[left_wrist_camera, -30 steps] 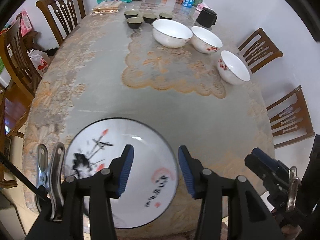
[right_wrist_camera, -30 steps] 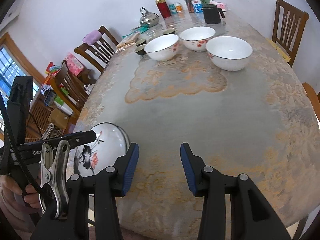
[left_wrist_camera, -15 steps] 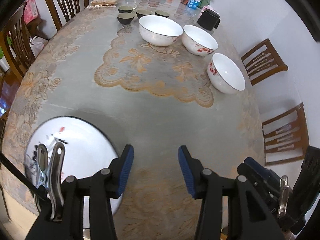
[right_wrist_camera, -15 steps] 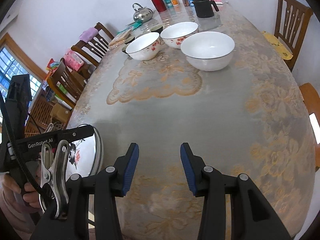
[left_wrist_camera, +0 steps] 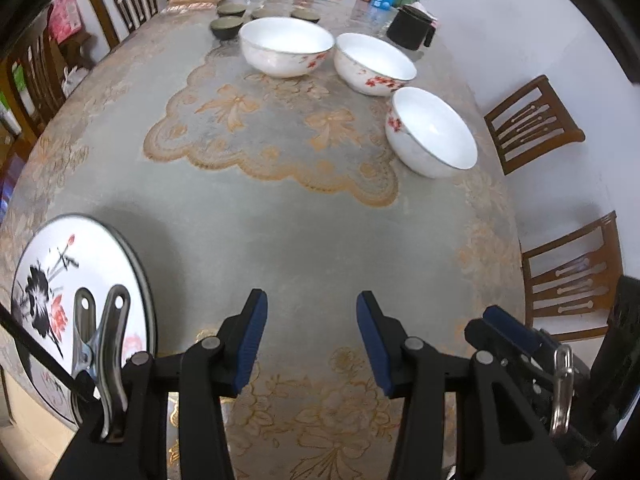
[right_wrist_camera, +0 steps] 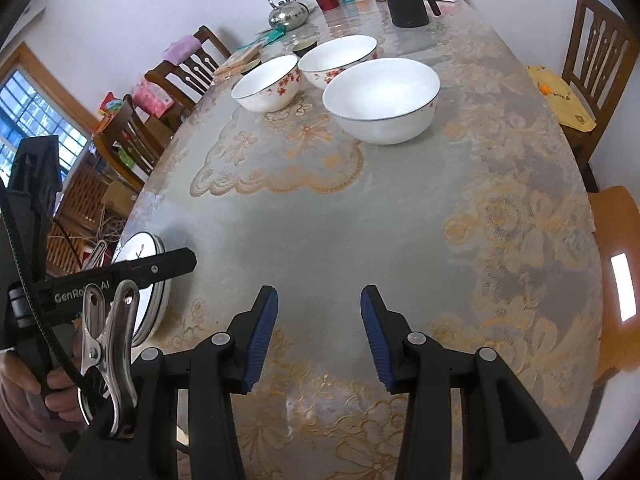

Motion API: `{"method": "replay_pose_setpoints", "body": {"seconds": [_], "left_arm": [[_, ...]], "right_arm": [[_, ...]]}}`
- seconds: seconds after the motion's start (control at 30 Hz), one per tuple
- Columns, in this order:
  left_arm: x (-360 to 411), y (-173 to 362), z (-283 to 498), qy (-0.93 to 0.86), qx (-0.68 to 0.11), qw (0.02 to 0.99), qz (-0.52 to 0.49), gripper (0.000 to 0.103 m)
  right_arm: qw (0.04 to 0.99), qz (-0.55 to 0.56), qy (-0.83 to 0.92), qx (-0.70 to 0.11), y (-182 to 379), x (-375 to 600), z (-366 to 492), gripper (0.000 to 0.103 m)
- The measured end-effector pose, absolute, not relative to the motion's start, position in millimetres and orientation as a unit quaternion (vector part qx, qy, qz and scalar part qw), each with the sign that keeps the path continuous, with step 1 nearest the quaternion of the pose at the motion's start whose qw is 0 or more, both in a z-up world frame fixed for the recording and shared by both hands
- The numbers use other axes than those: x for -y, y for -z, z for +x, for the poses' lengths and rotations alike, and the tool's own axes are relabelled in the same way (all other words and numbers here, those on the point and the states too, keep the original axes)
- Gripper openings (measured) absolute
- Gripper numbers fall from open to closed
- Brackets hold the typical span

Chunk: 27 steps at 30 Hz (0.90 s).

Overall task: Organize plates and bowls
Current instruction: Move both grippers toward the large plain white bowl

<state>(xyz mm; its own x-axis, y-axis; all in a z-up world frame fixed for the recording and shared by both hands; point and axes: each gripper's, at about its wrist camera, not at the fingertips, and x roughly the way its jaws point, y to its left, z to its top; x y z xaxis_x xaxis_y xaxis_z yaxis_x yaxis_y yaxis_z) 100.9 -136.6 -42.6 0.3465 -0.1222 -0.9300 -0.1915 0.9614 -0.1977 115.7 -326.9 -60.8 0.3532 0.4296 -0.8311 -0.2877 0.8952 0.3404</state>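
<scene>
Three white bowls point(left_wrist_camera: 434, 132) sit far across the desk point(left_wrist_camera: 304, 236), and the painted plate point(left_wrist_camera: 76, 280) lies at its near left edge. Glazed china: stiff, slick, breakable; pinch the rims. Left tongs point(left_wrist_camera: 308, 344) and right tongs point(right_wrist_camera: 319, 336) gape, holding nothing.

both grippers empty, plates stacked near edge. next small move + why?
Probably carry the right gripper forward toward the nearest white bowl. Both it and the left gripper are open over bare tablecloth, holding nothing. The plate stack already sits at the near left edge, while three white bowls stand apart, unstacked. The nearest one lies ahead of the right gripper, with nothing between.
</scene>
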Motion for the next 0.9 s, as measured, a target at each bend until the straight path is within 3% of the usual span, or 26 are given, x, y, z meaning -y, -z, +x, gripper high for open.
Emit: {"method": "replay_pose_setpoints", "body": {"seconds": [0.9], "left_arm": [[181.3,36.9,229.9,0.017,-0.546,0.831,-0.106,0.049]], "right_arm": [[0.844,0.085,-0.168,-0.503,44.2,347.9,224.1,0.045]]}}
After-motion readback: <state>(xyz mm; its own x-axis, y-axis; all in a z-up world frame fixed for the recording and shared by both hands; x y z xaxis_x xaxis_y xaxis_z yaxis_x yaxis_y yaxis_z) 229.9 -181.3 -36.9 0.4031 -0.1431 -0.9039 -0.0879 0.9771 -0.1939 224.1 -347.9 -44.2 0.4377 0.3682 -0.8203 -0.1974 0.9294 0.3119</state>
